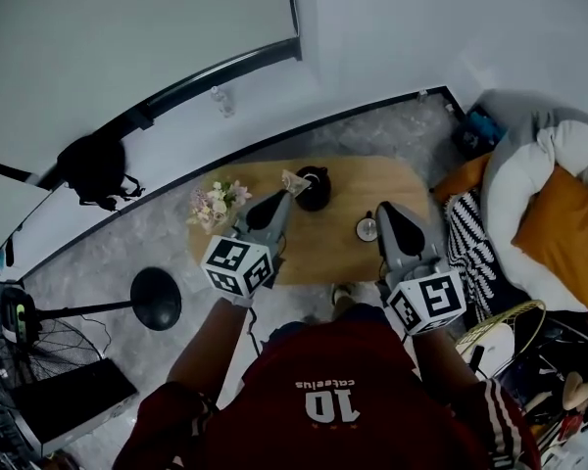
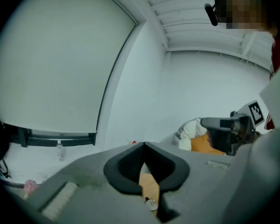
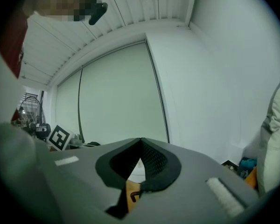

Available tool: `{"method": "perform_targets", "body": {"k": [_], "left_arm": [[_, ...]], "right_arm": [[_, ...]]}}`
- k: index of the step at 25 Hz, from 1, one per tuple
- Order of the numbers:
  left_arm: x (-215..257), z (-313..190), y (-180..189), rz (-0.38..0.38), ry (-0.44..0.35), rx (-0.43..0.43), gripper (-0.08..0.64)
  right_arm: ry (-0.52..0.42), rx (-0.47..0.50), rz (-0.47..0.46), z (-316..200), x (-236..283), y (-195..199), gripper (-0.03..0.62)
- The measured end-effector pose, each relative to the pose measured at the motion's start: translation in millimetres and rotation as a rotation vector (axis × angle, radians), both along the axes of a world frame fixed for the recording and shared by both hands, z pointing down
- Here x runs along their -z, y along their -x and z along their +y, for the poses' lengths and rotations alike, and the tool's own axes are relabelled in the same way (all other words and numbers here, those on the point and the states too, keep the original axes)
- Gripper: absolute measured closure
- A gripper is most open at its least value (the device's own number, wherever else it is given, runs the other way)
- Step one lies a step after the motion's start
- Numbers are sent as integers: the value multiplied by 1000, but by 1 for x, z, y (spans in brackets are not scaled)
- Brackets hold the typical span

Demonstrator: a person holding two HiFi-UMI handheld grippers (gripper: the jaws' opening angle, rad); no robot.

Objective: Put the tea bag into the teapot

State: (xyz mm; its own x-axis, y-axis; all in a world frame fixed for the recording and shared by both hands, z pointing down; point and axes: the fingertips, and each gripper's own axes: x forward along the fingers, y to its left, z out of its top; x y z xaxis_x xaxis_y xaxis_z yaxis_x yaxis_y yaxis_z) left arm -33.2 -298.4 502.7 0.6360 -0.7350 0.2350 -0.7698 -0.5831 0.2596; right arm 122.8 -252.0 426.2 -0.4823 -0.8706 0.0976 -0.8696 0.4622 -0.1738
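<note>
left gripper (image 2: 143, 144) closed, seemingly on pale tea bag (image 1: 293, 179) | right gripper (image 3: 141, 140) closed, empty | round black teapot (image 1: 314, 187)

The oval wooden table top (image 1: 343, 253) is light honey-tan. At its 12 o'clock edge the round glossy teapot (image 1: 314, 188) is black; the small paper tea bag (image 1: 294, 179) at the teapot's 9 o'clock is pale beige. The flower bunch (image 1: 216, 204), at the table's 10 o'clock, is cream and soft pink. The left gripper (image 1: 288, 196) and right gripper (image 1: 384, 209) are matte grey, their cubes white with black square markers. At 3 o'clock, the square cushion (image 1: 559, 233) is mustard orange and the striped cushion (image 1: 467, 238) black-and-white zigzag. The person's jersey (image 1: 343, 390) is dark red with white print.
</note>
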Motion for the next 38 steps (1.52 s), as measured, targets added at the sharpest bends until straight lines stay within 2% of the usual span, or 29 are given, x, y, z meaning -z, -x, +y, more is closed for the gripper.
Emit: {"method": "perform_targets", "body": {"k": [9,15,27,31,38], "left_arm": [[-69,-48,-16,-50,61,-8,557],[-120,-73,-24,-59,135,-12,557],[-211,-101,-26,-129,283,43,557],[-231,-108,-21,-131,316,74,557],[-250,-116,-27,-137,348,74,557]], "right_arm": [[33,-12,9,-31,-19,-11,591],[54,-12,23,-49,-30,-22,591],[105,-10,45,-69,-55,-47,591],[113,3,50,-71,-63,-47,591],[144,21,64,-71,-75,-46,591]]}}
